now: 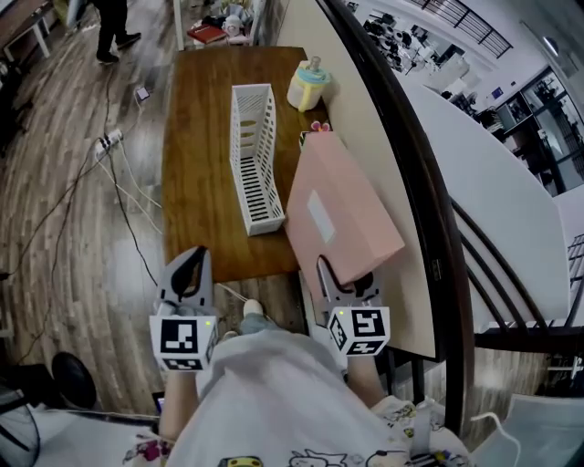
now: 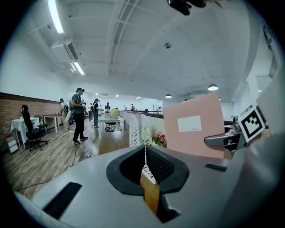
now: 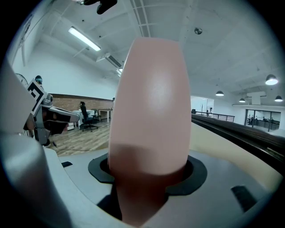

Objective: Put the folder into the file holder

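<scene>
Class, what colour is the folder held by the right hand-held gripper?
The folder is pale pink, clearest in the head view.

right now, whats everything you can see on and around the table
folder: 1, pink with a white label, over the table's right side, near end held
file holder: 1, white, slatted, upright on the table, left of the folder
bottle: 1, yellow with a blue lid, far end of the table
flowers: 1 small bunch, pink, by the folder's far end
table: 1, brown wood
power strip: 1, white, with cables, on the floor left of the table
person: 1, dark clothes, standing far off
left gripper: 1, grey, jaws together, empty
right gripper: 1, grey, shut on the folder
</scene>
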`<state>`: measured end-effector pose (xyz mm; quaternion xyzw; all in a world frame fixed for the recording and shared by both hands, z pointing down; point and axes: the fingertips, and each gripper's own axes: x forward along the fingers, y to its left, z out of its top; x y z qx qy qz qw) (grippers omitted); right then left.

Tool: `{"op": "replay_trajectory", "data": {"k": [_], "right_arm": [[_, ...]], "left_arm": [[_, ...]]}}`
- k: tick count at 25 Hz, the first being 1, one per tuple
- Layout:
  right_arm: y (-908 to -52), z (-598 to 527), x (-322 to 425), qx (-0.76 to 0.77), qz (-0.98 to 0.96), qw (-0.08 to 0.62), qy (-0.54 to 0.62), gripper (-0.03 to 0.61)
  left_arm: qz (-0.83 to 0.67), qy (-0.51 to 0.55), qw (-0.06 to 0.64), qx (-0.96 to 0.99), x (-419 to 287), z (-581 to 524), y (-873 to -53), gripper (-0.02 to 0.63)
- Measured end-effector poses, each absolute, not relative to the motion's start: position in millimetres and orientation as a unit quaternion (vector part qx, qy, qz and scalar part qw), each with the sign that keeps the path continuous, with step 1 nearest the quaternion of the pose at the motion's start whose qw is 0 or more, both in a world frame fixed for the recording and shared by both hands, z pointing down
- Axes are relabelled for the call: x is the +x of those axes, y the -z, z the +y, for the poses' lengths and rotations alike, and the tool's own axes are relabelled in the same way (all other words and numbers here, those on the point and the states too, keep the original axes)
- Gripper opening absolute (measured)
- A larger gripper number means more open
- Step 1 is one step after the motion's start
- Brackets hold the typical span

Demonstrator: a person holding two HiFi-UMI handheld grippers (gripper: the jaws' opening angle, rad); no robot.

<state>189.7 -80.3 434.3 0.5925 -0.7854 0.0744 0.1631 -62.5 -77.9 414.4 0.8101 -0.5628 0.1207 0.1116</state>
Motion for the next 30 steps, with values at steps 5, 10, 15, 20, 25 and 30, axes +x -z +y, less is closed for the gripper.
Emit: {"op": "replay_trajectory", "data": {"k": [5, 10, 15, 20, 25, 30], "right_arm": [[-432, -106, 190, 0.582, -0.794, 0.158, -0.068, 0.278], [-430, -121, 187, 0.582, -0.796, 0.153, -0.063, 0.278], [-424, -123, 182, 0.594, -0.789, 0.147, -0.06, 0.278], [-419, -122, 180, 0.608, -0.78, 0.14, -0.058, 0.278], [-408, -122, 177, 0.614, -0.777, 0.133, -0.047, 0.278], [-392, -122, 173, 0.614, -0.78, 0.12, -0.033, 0.278]], "left_arm": [[-0.576, -0.117, 0.109, 0.801, -63, -95, -412, 0.011], [-0.579, -0.117, 0.107, 0.8, -66, -103, -411, 0.011], [-0.57, -0.121, 0.106, 0.806, -71, -104, -408, 0.011], [-0.559, -0.122, 0.105, 0.813, -73, -105, -406, 0.011], [-0.55, -0.124, 0.104, 0.819, -73, -102, -406, 0.011], [-0.542, -0.124, 0.102, 0.825, -70, -98, -406, 0.011]]}}
